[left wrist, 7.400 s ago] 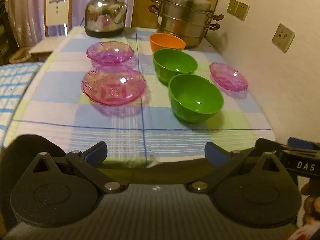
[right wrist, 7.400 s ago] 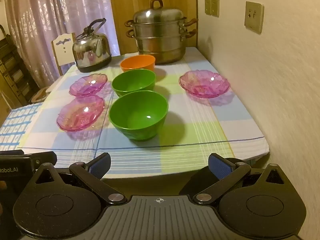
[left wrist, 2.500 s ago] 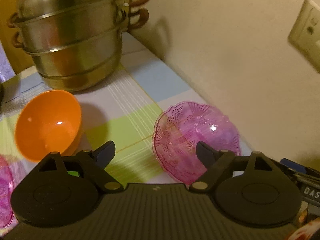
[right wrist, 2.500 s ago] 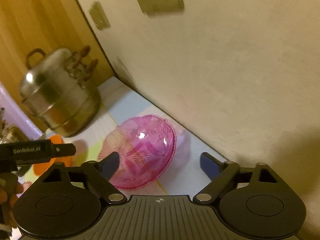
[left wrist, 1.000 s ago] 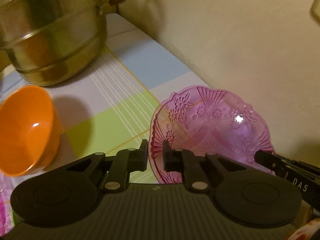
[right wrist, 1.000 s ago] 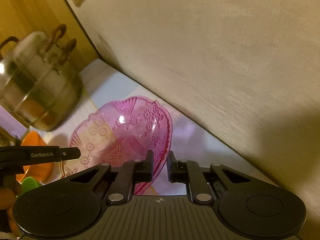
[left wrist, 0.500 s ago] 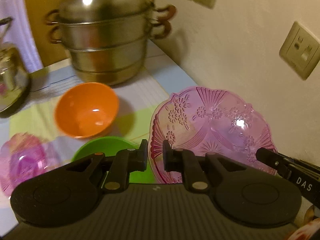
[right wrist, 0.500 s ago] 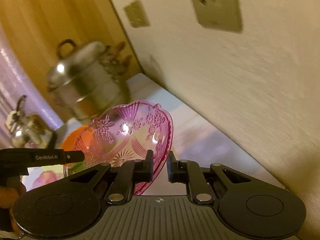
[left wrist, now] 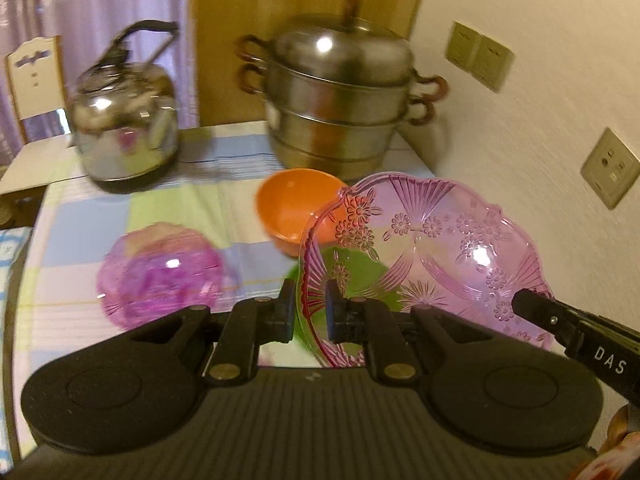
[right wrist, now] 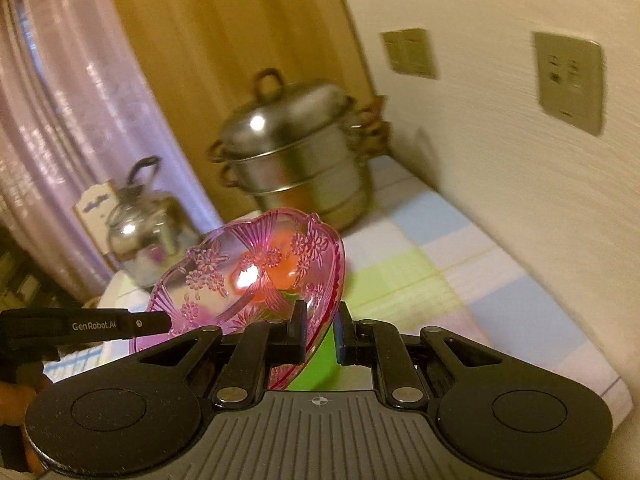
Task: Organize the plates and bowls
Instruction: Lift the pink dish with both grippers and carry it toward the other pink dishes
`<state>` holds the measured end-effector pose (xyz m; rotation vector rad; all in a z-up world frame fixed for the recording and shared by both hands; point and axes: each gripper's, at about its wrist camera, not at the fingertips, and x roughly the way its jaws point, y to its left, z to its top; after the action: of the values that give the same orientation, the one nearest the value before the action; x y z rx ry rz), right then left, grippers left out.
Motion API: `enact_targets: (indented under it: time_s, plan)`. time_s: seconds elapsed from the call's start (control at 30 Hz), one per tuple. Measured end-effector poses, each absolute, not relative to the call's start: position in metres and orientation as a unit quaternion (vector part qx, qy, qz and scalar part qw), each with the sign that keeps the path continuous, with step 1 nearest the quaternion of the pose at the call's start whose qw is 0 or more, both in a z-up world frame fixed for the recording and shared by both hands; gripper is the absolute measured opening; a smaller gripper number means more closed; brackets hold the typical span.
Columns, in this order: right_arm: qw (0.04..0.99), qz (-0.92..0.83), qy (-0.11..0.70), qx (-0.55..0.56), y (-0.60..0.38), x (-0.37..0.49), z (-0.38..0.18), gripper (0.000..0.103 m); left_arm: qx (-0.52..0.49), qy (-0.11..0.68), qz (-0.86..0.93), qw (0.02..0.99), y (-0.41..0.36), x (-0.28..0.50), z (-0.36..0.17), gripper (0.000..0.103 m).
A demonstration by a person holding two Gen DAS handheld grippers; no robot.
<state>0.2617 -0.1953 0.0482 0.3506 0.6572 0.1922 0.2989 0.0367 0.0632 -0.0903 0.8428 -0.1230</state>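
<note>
Pink glass plate (left wrist: 440, 248) hangs lifted above the table, the left gripper (left wrist: 308, 312) and right gripper (right wrist: 320, 330) each pinching opposite rims. Stacking seems barely begun: another pink plate (left wrist: 160, 272) and orange bowl (left wrist: 292, 204) sit apart.

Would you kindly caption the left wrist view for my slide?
Left tongs and right tongs hold a pink dish above a green bowl.

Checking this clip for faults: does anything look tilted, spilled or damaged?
Nothing spilled or broken. Only the pink patterned glass dish sits askew, lifted off the table and tilted, its rim clamped by the left tool and right tool.
</note>
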Motion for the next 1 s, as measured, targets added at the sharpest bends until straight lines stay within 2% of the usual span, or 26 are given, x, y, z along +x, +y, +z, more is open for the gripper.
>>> enact_targets:
  time_s: [0.53,1.0]
  plan:
    - [0.921,0.194,0.316,0.122,-0.099,0.253,0.058,0.013,-0.103,0.380,0.029,0.919,0.143,0.246,0.070,0.012]
    - [0.903,0.243,0.348,0.070,-0.019,0.336,-0.015,0.013,-0.131,0.367,0.084,0.917,0.208,0.293,-0.001,0.012]
